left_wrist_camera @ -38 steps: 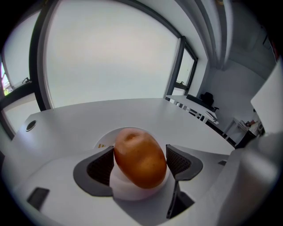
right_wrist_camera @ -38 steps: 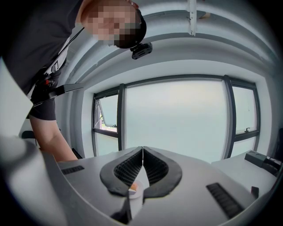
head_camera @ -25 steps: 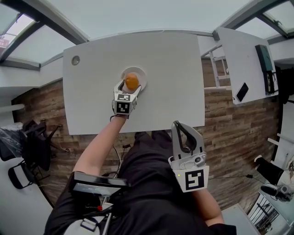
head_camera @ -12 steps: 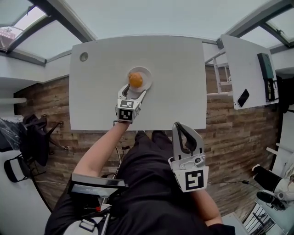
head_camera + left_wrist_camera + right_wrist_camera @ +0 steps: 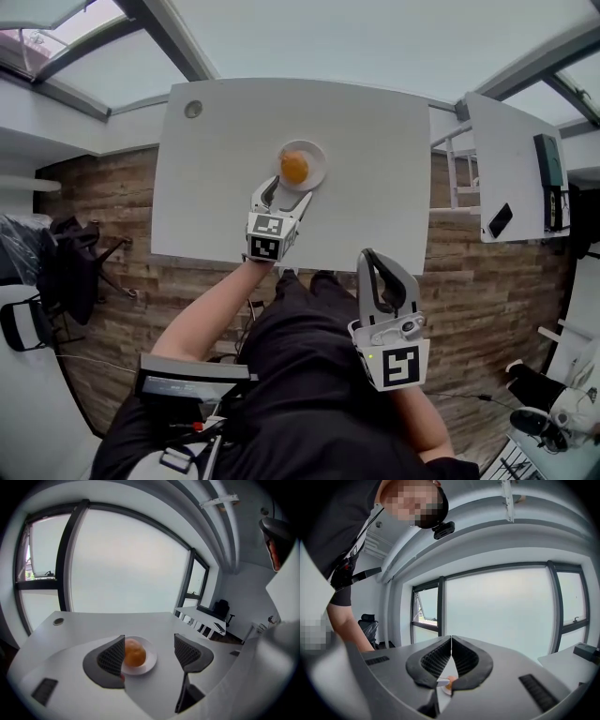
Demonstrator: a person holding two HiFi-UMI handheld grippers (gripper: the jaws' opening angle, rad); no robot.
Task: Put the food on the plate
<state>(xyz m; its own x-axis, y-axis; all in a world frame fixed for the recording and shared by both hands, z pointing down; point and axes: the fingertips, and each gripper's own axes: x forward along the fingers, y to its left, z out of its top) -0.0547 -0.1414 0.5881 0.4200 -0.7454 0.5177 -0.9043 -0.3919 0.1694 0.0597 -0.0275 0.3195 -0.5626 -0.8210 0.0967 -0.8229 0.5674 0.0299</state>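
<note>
Left arm is stretched straight out from the body, bare forearm running up to the near edge of the white rectangular worktop [image 5: 216,178], with the left gripper [image 5: 288,190] held low over it and pointing away from the person, angled a touch to the right. Its fingers [image 5: 112,657] are spread wide with nothing clamped between them. The orange roundish piece of food [image 5: 294,167] sits on the small round white plate [image 5: 316,153] just past the fingertips. In the left gripper view it's way closer to the left finger, which covers part of it, and well clear of the right finger. Can't tell if either fingertip actually touches the plate rim. The food is pretty much a ball, maybe slightly taller than wide, so I can't tell any long axis or which way it points. The right gripper [image 5: 368,255] is tucked in close to the body, off the worktop over the person's lap, pointing forward, with its fingers [image 5: 436,658] pressed flat together and empty. Only markings I can spot are the black-and-white square marker patterns on the cube of each gripper. There's also a small round grommet [image 5: 193,109] in the worktop's far corner, well off to the left of the left fingers.
</note>
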